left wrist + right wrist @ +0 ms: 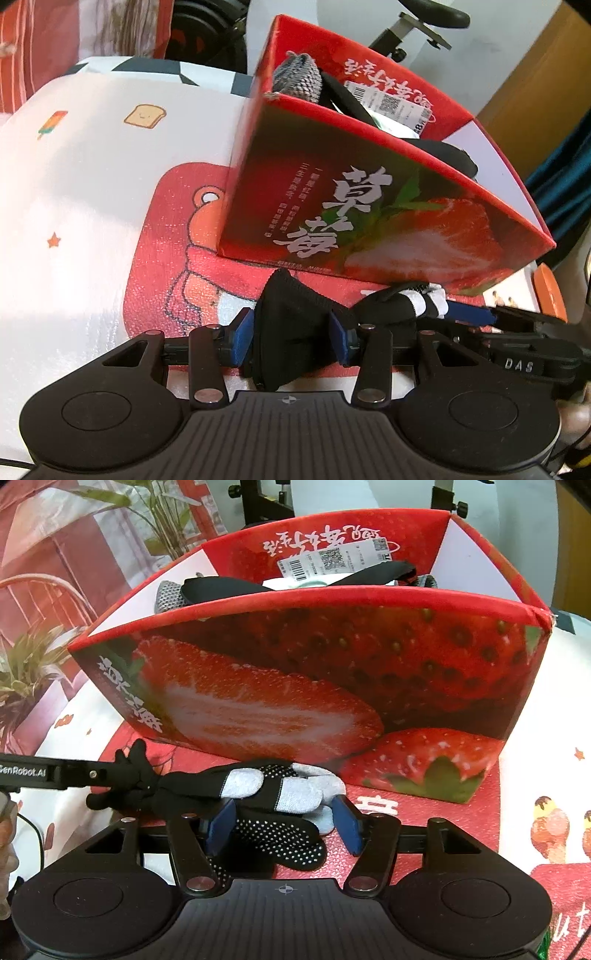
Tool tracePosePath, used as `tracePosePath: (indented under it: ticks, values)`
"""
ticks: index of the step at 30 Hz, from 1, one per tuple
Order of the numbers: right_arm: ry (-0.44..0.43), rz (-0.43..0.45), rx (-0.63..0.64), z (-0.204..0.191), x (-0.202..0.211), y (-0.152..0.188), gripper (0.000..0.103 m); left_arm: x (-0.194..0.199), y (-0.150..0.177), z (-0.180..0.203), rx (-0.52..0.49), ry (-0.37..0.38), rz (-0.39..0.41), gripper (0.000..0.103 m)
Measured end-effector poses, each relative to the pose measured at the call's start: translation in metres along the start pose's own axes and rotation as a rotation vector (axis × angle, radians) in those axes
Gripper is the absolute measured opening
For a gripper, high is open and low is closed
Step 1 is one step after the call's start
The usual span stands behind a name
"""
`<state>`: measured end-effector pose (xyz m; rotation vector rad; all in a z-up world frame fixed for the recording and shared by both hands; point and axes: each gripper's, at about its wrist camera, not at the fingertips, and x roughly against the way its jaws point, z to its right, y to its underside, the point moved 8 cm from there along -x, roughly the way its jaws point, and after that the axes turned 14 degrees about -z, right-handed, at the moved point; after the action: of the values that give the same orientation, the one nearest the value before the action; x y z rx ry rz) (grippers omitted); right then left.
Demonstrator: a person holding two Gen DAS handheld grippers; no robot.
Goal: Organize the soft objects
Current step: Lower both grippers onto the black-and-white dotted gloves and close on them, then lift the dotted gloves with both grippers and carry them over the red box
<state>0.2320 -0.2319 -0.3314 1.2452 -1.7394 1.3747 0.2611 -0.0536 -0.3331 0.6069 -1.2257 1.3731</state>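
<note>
only left view shows black cloth between slack left hand-held gripper, right hand-held gripper loose around glove

Soft white cartoon-print cloth covering the whole surface, with a toast, a popsicle and a star printed on the left. Red strawberry box sitting on the cloth's red bear patch. Lying just in front, near side: black-and-grey dotted glove touching a bunched black cloth piece.
</note>
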Motion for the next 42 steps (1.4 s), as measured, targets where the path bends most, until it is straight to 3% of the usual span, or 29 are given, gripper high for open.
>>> tracePosePath:
  ticks: [21, 25, 28, 29, 31, 32, 42]
  values:
    - [-0.017, -0.017, 0.085, -0.021, -0.001, 0.011, 0.055, -0.006, 0.002, -0.006, 0.012, -0.007, 0.012, 0.046]
    - [-0.032, -0.023, 0.088, -0.023, -0.003, 0.011, 0.039, -0.006, 0.002, -0.006, 0.004, -0.007, 0.015, 0.044]
    - [-0.050, -0.032, 0.092, -0.026, -0.004, 0.012, 0.023, -0.004, 0.002, -0.004, -0.005, 0.000, 0.025, 0.032]
    - [-0.055, -0.033, 0.093, -0.027, -0.004, 0.012, 0.020, -0.002, 0.002, -0.002, -0.013, 0.004, 0.028, 0.024]
    - [-0.055, -0.022, 0.096, -0.028, -0.001, 0.011, 0.015, 0.000, 0.002, 0.001, -0.028, 0.002, 0.037, 0.020]
    - [-0.057, -0.016, 0.097, -0.028, 0.001, 0.010, 0.014, 0.002, 0.002, 0.002, -0.035, -0.001, 0.042, 0.016]
    - [-0.070, 0.075, 0.126, -0.032, 0.034, 0.003, 0.012, 0.036, -0.001, 0.016, -0.079, 0.002, 0.130, 0.015]
